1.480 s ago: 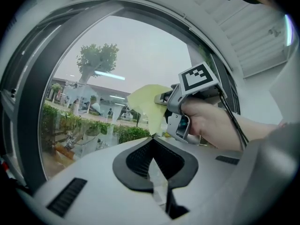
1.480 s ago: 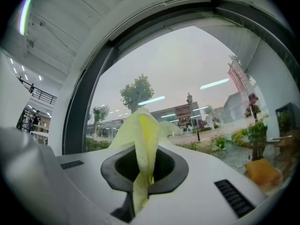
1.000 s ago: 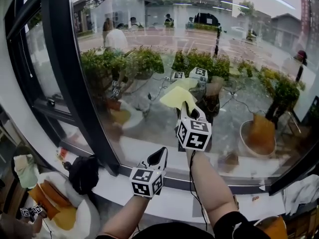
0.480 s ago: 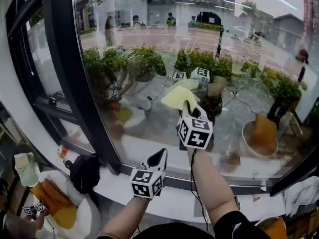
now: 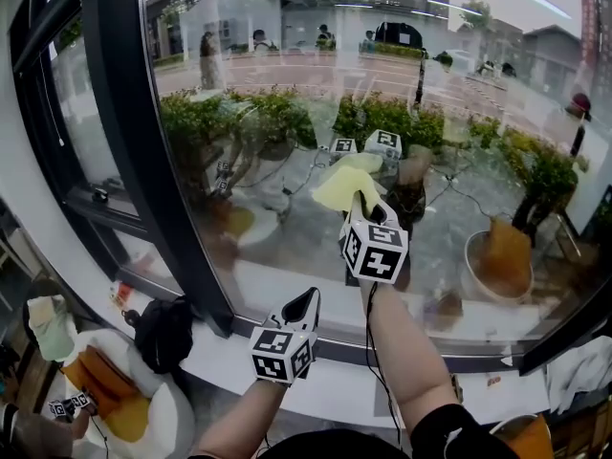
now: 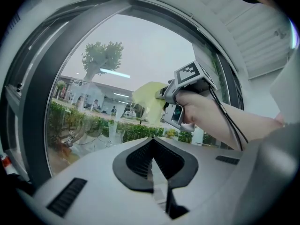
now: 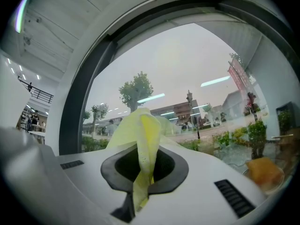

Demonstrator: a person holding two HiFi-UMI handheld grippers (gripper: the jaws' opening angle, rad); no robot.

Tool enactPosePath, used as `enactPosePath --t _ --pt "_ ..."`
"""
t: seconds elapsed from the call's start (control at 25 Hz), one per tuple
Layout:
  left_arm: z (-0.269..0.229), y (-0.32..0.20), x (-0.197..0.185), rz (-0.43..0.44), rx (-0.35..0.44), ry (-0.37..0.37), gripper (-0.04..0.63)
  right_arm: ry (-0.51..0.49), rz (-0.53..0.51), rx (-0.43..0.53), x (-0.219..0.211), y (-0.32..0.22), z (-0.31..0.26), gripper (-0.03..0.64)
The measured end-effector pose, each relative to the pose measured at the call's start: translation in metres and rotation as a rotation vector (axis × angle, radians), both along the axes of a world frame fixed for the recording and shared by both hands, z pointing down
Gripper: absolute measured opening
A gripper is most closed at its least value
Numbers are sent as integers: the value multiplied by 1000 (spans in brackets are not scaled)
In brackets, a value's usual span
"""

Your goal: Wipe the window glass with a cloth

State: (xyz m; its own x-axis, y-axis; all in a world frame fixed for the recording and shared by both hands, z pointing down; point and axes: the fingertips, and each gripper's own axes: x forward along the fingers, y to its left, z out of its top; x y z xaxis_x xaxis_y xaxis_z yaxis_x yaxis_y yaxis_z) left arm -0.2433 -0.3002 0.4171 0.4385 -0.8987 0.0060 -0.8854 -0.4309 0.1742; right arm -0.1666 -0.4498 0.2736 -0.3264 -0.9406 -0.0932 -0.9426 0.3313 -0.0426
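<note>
A white window sill (image 5: 225,357) runs below the window glass (image 5: 287,208). A black crumpled bundle (image 5: 163,331) lies at its left end, with a small red-and-white object (image 5: 120,295) just beside it.

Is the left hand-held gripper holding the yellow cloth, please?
No, the left hand-held gripper is shut and empty; the right hand-held gripper pinches the yellow cloth.

dark window frame (image 5: 124,132), white sill (image 5: 330,388) — green hedges (image 5: 382,118) and a street (image 5: 316,70) outside, daylight.
</note>
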Motion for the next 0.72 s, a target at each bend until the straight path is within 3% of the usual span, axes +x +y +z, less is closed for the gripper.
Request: enactPosePath --t 0.28,0.72 --pt "6 -1 1 1 -10 -15 6 0 3 10 3 -1 1 32" --pt "2 0 46 19 -12 -33 6 -12 15 6 53 1 1 32"
